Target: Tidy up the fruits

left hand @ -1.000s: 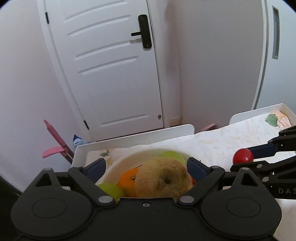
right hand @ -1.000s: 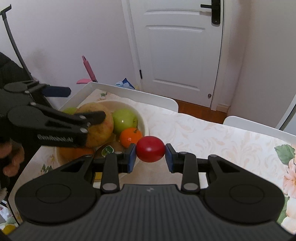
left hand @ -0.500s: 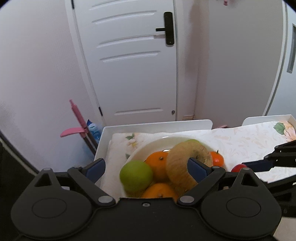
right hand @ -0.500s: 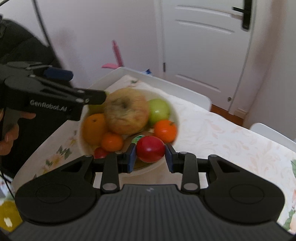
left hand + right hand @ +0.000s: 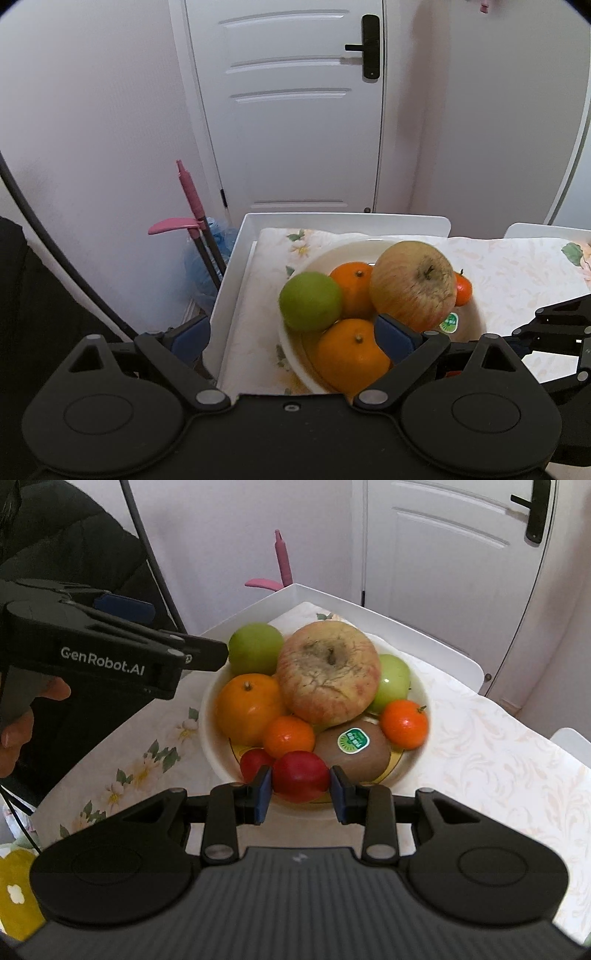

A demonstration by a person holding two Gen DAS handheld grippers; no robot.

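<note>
Right wrist view: your right gripper (image 5: 300, 788) clamps a red fruit (image 5: 300, 780) at lower centre, over the bowl's (image 5: 416, 755) near rim. Your left gripper (image 5: 291, 334) stands spread wide, empty.

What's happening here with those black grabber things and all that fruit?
A person is sorting fruit into a white bowl with two hand-held grippers. The right gripper is clamped on a small red fruit, holding it at the near rim of the bowl, which is already piled with a big apple, oranges, green apples and a kiwi. The left gripper is open and holds nothing, poised beside the bowl.
</note>
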